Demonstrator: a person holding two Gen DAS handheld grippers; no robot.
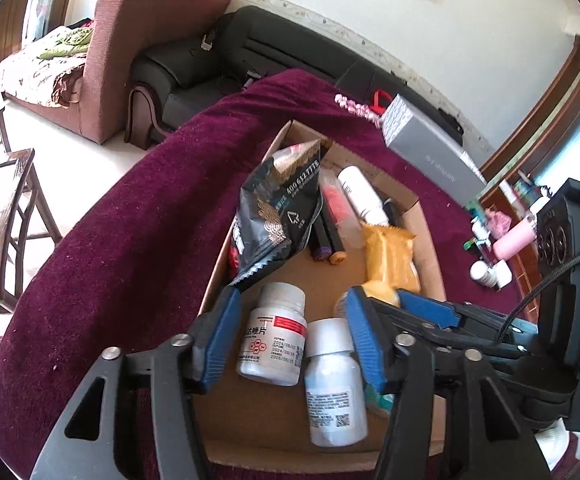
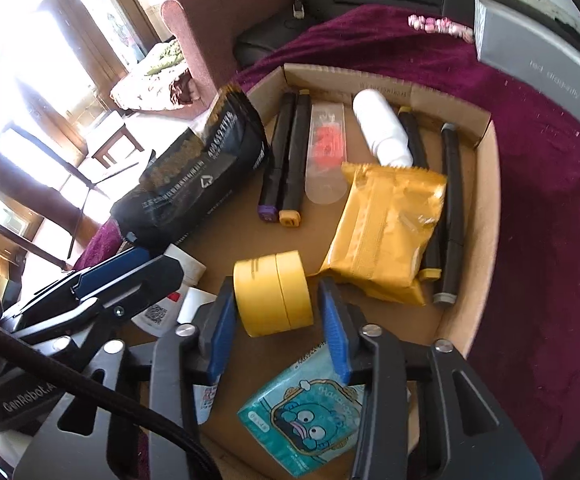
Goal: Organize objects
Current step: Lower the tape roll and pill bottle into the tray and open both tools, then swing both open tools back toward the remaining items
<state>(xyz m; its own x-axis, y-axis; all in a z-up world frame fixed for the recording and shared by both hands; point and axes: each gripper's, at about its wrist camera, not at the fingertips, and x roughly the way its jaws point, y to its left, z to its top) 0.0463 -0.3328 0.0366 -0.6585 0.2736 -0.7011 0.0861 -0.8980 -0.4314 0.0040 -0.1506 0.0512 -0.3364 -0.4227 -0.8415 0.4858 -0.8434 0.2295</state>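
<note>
A: Both grippers hang over the cardboard box (image 2: 486, 184) on the purple cloth (image 1: 129, 216). The left gripper (image 1: 290, 336) stands half open around two white pill bottles (image 1: 273, 332), pads clear of them.

B: Light, hard plastic, smooth enough to roll; the move would be a squeeze across the body, below the cap.

A: The right gripper (image 2: 277, 312) gapes around a yellow tape roll (image 2: 273, 292), holding nothing. At twelve o'clock lie markers (image 2: 285, 160); at two o'clock a crinkly yellow packet (image 2: 386, 232).

B: The roll looks blurred, and the tissue pack (image 2: 306, 416) sits partly behind the fingers.
</note>
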